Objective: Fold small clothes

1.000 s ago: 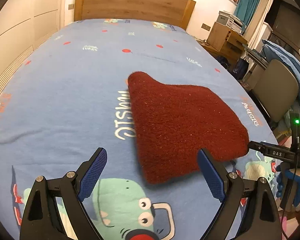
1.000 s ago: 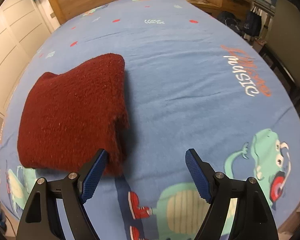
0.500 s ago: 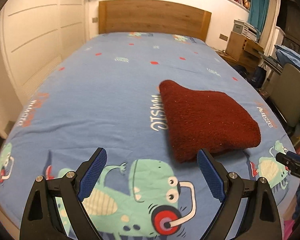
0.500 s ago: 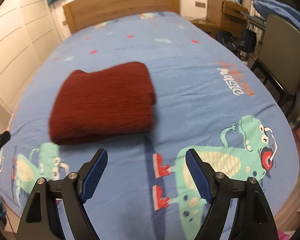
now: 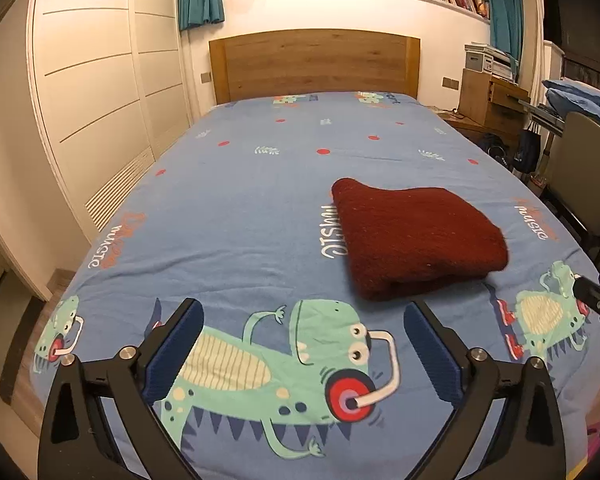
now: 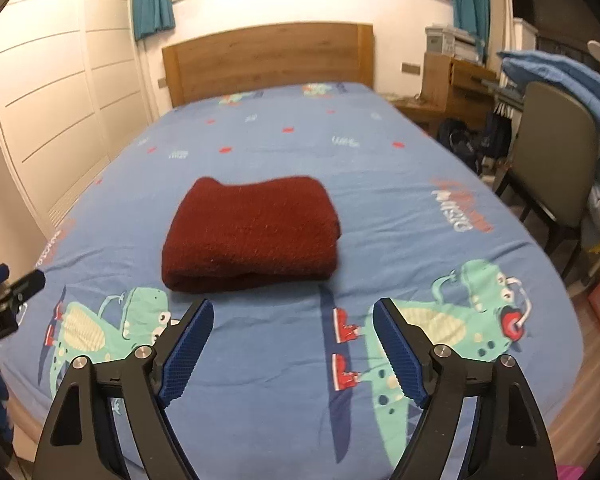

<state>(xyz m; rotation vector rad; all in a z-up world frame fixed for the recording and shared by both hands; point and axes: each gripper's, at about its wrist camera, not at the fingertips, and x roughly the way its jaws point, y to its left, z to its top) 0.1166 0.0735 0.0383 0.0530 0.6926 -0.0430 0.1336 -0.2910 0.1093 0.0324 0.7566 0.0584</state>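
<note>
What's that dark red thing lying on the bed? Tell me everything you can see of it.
The dark red garment looks like thick, fuzzy knit or fleece. It is folded into a compact, roughly rectangular bundle, with stacked layers showing along its near edge and a rounded fold at the far left corner. It lies flat on the blue cartoon-print bedsheet, partly covering printed lettering. Nothing else touches it; neither gripper reaches it.

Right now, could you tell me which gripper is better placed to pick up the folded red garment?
Right, probably. The red garment lies nearly straight ahead of the open right gripper; it sits off to one side of the left gripper.
</note>
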